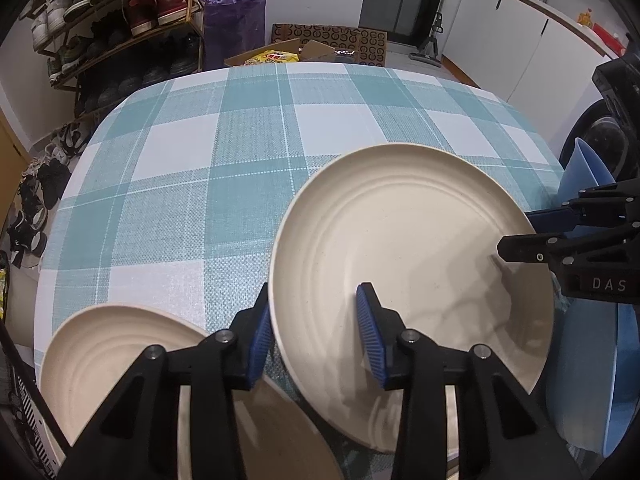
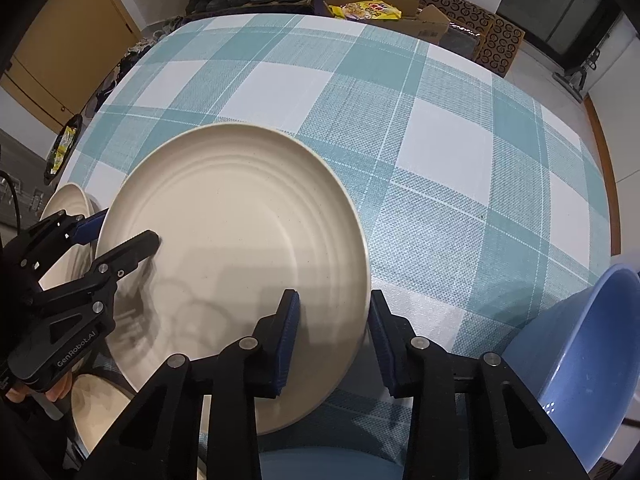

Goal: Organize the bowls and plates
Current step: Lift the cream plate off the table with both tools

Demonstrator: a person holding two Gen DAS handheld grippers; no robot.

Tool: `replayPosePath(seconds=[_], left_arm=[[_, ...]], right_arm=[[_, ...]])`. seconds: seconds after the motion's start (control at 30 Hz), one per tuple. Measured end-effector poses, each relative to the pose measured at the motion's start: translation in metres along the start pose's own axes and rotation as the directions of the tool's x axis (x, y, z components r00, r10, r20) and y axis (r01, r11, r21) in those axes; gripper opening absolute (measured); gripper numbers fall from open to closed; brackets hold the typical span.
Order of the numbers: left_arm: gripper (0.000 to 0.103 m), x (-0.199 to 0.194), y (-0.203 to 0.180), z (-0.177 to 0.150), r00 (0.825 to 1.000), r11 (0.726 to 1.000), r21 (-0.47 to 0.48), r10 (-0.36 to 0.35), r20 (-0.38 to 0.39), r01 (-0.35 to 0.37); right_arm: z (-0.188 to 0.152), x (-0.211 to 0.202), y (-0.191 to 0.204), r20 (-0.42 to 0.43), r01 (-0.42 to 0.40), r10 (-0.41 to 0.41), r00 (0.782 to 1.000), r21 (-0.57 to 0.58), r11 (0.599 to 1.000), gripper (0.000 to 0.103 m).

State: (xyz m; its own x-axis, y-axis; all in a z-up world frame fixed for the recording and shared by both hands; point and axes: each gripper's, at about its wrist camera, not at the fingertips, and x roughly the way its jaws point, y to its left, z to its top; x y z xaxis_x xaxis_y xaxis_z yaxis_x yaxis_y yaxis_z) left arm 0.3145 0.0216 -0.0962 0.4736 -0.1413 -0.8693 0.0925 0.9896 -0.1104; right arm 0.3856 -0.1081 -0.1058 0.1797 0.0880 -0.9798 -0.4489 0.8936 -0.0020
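Note:
A large cream plate [image 1: 412, 264] [image 2: 240, 248] is held above the checked table, tilted. My left gripper [image 1: 316, 340] straddles its left rim, jaws open around the rim, one finger under and one over. My right gripper [image 2: 334, 344] straddles its right rim the same way, with a gap to the pads. A second cream plate [image 1: 120, 364] [image 2: 68, 208] lies at the table's near left. A blue bowl [image 2: 576, 360] [image 1: 584, 176] stands at the near right. Another cream plate [image 2: 96, 412] shows below the held one.
The table [image 1: 248, 152] carries a teal and white checked cloth. A shoe rack [image 1: 116, 20] and a purple bag [image 1: 234, 12] stand beyond the far left edge. Cardboard boxes [image 2: 424, 16] lie on the floor behind. White cabinets [image 1: 520, 28] are at the right.

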Motion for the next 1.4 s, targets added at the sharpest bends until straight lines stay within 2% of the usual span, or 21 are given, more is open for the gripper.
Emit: replayPosePath(seconds=[0.27,0.37,0.63,1.4], left_arm=[[0.041,0.001,-0.004,-0.001,1.000,1.000,0.013,0.021,-0.007,-0.021],[0.041,0.000,-0.005,-0.002,1.000,1.000,0.016,0.023,-0.005,-0.023],[0.031,-0.002,0.000,-0.003,1.000,1.000,-0.015,0.005,-0.002,-0.005],[0.029,-0.028,0.004,-0.002,0.998,0.999,-0.042,0.021,0.066,-0.018]], right_arm=[[-0.005,0.005,-0.003,-0.024,-0.001,0.001,1.000,-0.001,1.000,0.036],[-0.006,0.004,-0.006,-0.014,-0.013,0.014,1.000,0.016,1.000,0.030],[-0.010,0.000,-0.012,-0.001,0.012,-0.012,1.000,0.036,0.999,0.015],[-0.007,-0.024,-0.013,0.097,0.008,-0.014,0.995,0.067,0.998,0.013]])
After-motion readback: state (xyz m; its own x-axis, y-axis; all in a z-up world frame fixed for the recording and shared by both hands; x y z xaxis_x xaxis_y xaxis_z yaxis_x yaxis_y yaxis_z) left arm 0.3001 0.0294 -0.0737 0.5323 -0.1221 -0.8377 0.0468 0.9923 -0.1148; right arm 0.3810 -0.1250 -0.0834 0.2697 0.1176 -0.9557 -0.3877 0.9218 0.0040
